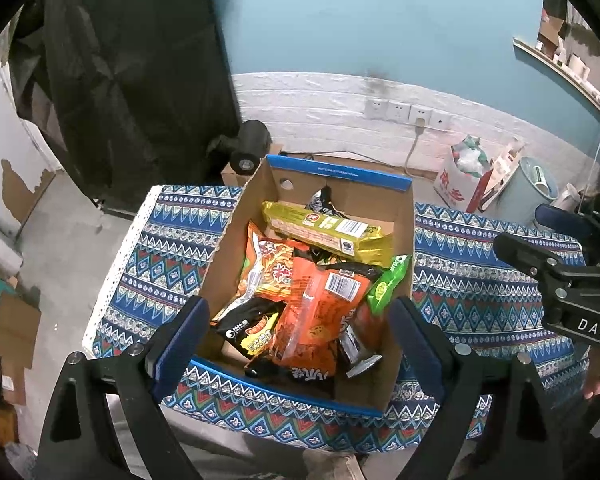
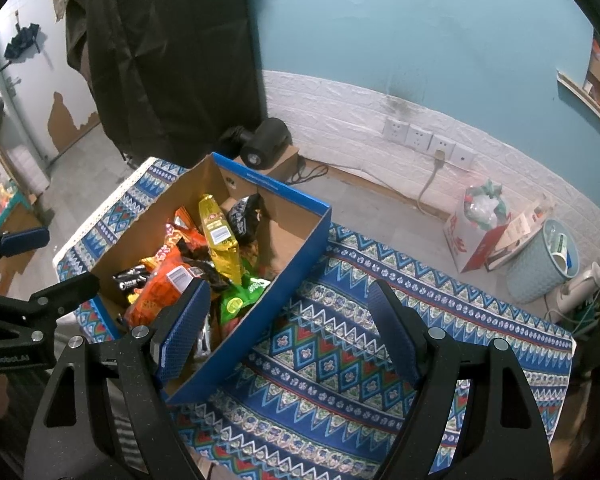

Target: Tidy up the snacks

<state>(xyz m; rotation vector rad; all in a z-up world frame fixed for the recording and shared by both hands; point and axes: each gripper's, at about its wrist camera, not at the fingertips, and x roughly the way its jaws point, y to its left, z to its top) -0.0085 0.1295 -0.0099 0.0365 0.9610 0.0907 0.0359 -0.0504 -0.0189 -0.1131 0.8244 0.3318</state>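
Snack packets (image 1: 320, 280) all piled in the cardboard box (image 1: 240, 216) on the desk (image 2: 380, 344). Left tool (image 1: 300, 336) wide, empty, hovering over the pile, likely lining up a pick. Right tool (image 2: 288, 328) wide, empty, beside the box.

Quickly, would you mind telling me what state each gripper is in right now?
Left gripper: open, holding nothing, above the snack box.
Right gripper: open, holding nothing, over the box's edge and the tablecloth.
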